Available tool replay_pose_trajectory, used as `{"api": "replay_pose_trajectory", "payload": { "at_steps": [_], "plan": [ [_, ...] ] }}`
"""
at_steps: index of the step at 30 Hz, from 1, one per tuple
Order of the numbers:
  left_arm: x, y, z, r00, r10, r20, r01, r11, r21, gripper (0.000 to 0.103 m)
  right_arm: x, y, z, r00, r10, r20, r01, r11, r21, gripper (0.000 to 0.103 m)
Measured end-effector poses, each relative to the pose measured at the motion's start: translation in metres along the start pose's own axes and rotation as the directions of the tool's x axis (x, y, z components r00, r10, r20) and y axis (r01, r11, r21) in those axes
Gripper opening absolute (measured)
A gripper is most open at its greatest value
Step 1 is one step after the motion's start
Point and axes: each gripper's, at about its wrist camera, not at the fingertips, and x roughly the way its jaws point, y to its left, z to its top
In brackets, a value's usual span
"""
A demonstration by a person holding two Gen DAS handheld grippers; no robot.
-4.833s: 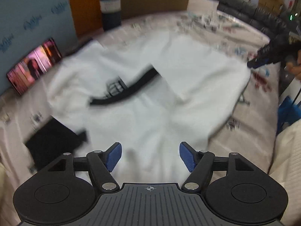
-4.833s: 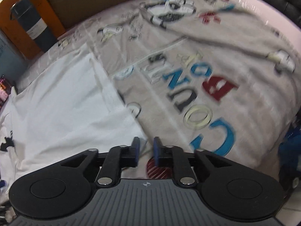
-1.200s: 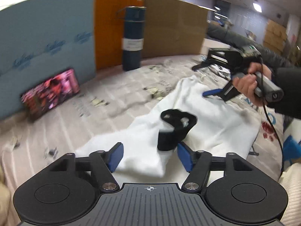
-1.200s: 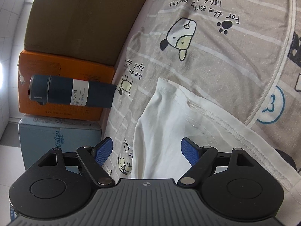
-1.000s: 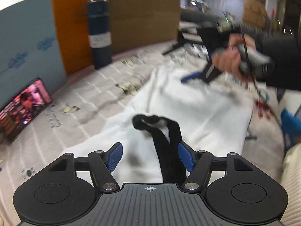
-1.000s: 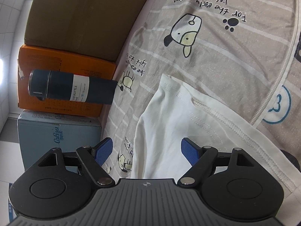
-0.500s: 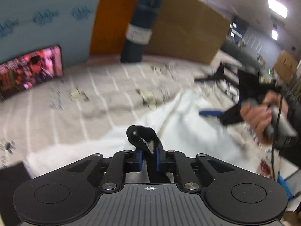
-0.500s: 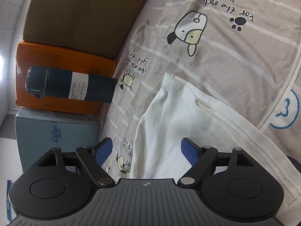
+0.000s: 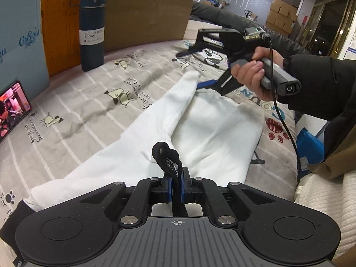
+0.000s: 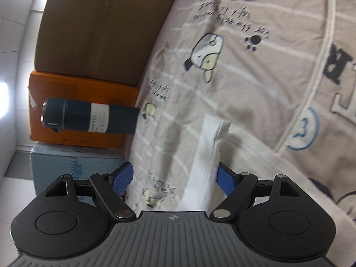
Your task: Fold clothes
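Note:
A white garment (image 9: pixel 200 122) lies bunched in a long ridge across the printed bed sheet (image 9: pixel 89 111). My left gripper (image 9: pixel 175 184) is shut on its black neck band (image 9: pixel 165 155), which loops up above the fingertips. In the left wrist view a hand (image 9: pixel 251 75) holds my right gripper (image 9: pixel 193 69) at the garment's far corner. In the right wrist view my right gripper (image 10: pixel 175 175) stands open, with the narrow white garment (image 10: pixel 207 155) rising between its fingers, close beside the right pad (image 10: pixel 224 178).
A dark blue vacuum bottle (image 9: pixel 92 29) stands at the back before an orange box (image 9: pixel 60 22), a pale blue box (image 9: pixel 20 40) and brown cardboard (image 9: pixel 144 11). A lit phone (image 9: pixel 13 106) leans at the left. A blue bag (image 9: pixel 309 146) sits off the bed's right edge.
My left gripper has shut on the black neck band and raised it a little. In the right wrist view the flat white corner has drawn into a narrow upright fold between the open fingers.

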Motion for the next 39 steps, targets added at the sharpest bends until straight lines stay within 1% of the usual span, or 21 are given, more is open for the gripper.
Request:
{"api": "replay_pose_trajectory", "payload": {
  "at_steps": [2,4,5,6,7,9,11,14,16,17,19,20,21,24,27,29,32,34,36,38,39],
  "plan": [
    [0.001,0.003,0.001,1.000,0.009,0.005,-0.008,0.999,-0.031,0.009,-0.003,-0.002,0.000,0.999,-0.030,0.016,0.031,0.999,-0.019,0.063],
    [0.003,0.006,-0.001,1.000,0.030,0.003,-0.029,0.996,-0.080,0.030,0.001,0.002,-0.004,0.994,-0.102,0.032,0.104,0.991,-0.082,0.041],
    [0.004,0.007,-0.001,0.999,0.040,0.002,-0.040,0.994,-0.104,0.059,0.002,0.004,-0.007,0.988,-0.143,0.055,0.149,0.981,-0.120,0.019],
    [0.001,0.009,-0.003,0.998,0.054,0.015,-0.052,0.989,-0.139,0.078,0.002,0.006,-0.010,0.979,-0.184,0.083,0.196,0.968,-0.158,0.010],
    [-0.004,0.011,-0.007,0.997,0.072,0.037,-0.064,0.981,-0.182,0.080,0.002,0.009,-0.013,0.968,-0.224,0.113,0.242,0.950,-0.195,0.005],
    [-0.017,0.025,-0.017,0.991,0.104,0.089,-0.072,0.950,-0.305,0.080,-0.005,0.016,-0.022,0.946,-0.244,0.212,0.300,0.908,-0.293,0.004],
    [-0.030,0.042,-0.029,0.977,0.168,0.129,-0.094,0.892,-0.442,0.080,-0.004,0.020,-0.027,0.924,-0.291,0.247,0.366,0.858,-0.360,0.005],
    [-0.044,0.079,-0.047,0.936,0.330,0.124,-0.174,0.738,-0.652,0.079,-0.010,0.022,-0.029,0.915,-0.291,0.279,0.381,0.850,-0.363,0.009],
    [-0.045,0.100,-0.056,0.925,0.355,0.132,-0.152,0.666,-0.730,0.077,-0.015,0.030,-0.032,0.908,-0.267,0.323,0.381,0.848,-0.370,0.010],
    [-0.041,0.108,-0.058,0.931,0.341,0.131,-0.132,0.649,-0.749,0.074,-0.016,0.036,-0.035,0.911,-0.252,0.328,0.374,0.838,-0.396,0.014],
    [-0.032,0.114,-0.058,0.943,0.304,0.133,-0.102,0.648,-0.755,0.050,-0.015,0.045,-0.040,0.924,-0.226,0.308,0.350,0.823,-0.447,0.024],
    [-0.028,0.115,-0.057,0.944,0.309,0.113,-0.122,0.647,-0.752,0.023,-0.012,0.049,-0.043,0.934,-0.216,0.284,0.332,0.818,-0.470,0.026],
    [-0.024,0.115,-0.057,0.945,0.314,0.092,-0.143,0.647,-0.749,0.009,-0.008,0.052,-0.045,0.944,-0.207,0.259,0.313,0.813,-0.492,0.026],
    [-0.028,0.120,-0.061,0.932,0.355,0.069,-0.181,0.623,-0.761,0.009,0.004,0.061,-0.053,0.963,-0.195,0.184,0.266,0.791,-0.551,0.027],
    [-0.033,0.124,-0.066,0.920,0.390,0.045,-0.216,0.600,-0.770,0.010,0.024,0.059,-0.058,0.946,-0.267,0.182,0.322,0.734,-0.598,0.027],
    [-0.030,0.124,-0.067,0.919,0.393,0.013,-0.251,0.612,-0.750,0.015,0.033,0.057,-0.060,0.934,-0.299,0.194,0.353,0.696,-0.625,0.025],
    [-0.028,0.114,-0.058,0.903,0.429,0.012,-0.301,0.653,-0.695,0.016,0.036,0.055,-0.058,0.926,-0.307,0.220,0.373,0.661,-0.651,0.025],
    [-0.034,0.104,-0.052,0.883,0.468,0.034,-0.328,0.668,-0.667,0.025,0.034,0.058,-0.057,0.915,-0.320,0.245,0.400,0.638,-0.658,0.026],
    [-0.039,0.090,-0.043,0.848,0.527,0.046,-0.392,0.685,-0.614,0.049,0.026,0.060,-0.057,0.905,-0.314,0.286,0.424,0.621,-0.659,0.034],
    [-0.042,0.074,-0.034,0.817,0.572,0.072,-0.443,0.703,-0.557,0.063,0.018,0.060,-0.055,0.899,-0.302,0.316,0.437,0.625,-0.646,0.054],
    [-0.042,0.065,-0.029,0.811,0.580,0.085,-0.456,0.715,-0.529,0.072,0.015,0.060,-0.053,0.898,-0.299,0.322,0.439,0.628,-0.642,0.056]
  ]
}}
